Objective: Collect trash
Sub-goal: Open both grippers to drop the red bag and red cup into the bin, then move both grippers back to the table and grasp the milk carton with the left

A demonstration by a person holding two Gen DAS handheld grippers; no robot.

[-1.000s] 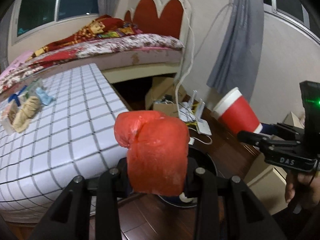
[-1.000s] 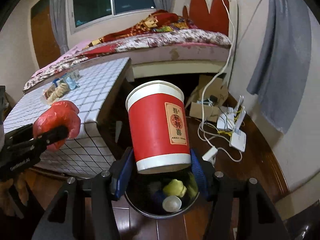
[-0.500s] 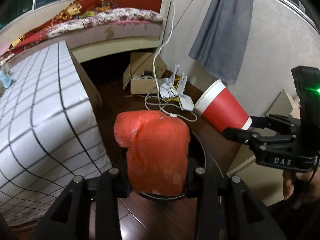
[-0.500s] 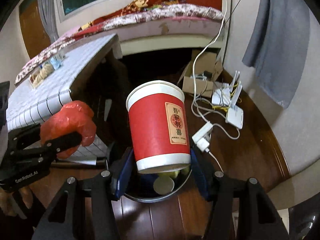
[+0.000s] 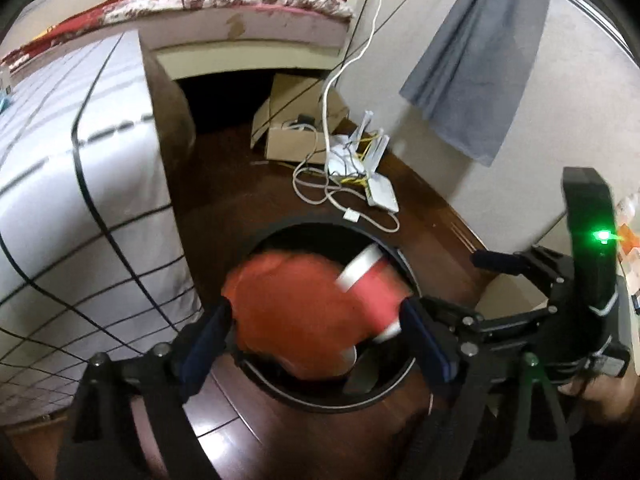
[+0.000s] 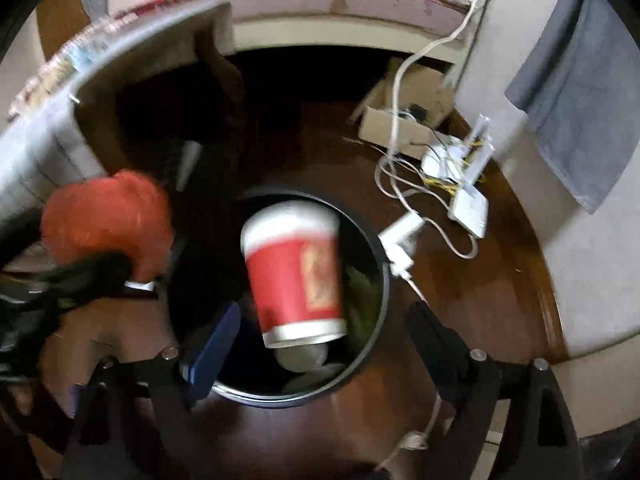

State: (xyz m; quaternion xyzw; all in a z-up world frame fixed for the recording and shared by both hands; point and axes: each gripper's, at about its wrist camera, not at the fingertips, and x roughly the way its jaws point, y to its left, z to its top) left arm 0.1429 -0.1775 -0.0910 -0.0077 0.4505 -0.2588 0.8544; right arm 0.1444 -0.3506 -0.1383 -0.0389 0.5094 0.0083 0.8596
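Observation:
A round black trash bin [image 5: 394, 390] stands on the dark wood floor; it also shows in the right wrist view [image 6: 378, 304]. My left gripper [image 5: 316, 344] is open above it, and the red plastic bag [image 5: 292, 316] is blurred, loose between its spread fingers over the bin mouth. My right gripper [image 6: 320, 344] is open too; the red paper cup [image 6: 296, 276] is blurred and dropping into the bin. The cup also shows in the left wrist view [image 5: 372, 292]. In the right wrist view the red bag [image 6: 106, 220] appears at the left, by the left gripper's fingers.
A table with a white checked cloth [image 5: 80, 184] stands left of the bin. A cardboard box [image 5: 296, 128], white cables and routers [image 5: 372, 172] lie on the floor behind it. A bed [image 5: 224, 12] and a grey curtain [image 5: 480, 60] stand beyond.
Both grippers tilted down over the bin and opened. The cup left the right gripper and is falling into the bin; the bag came loose from the left gripper's fingers.

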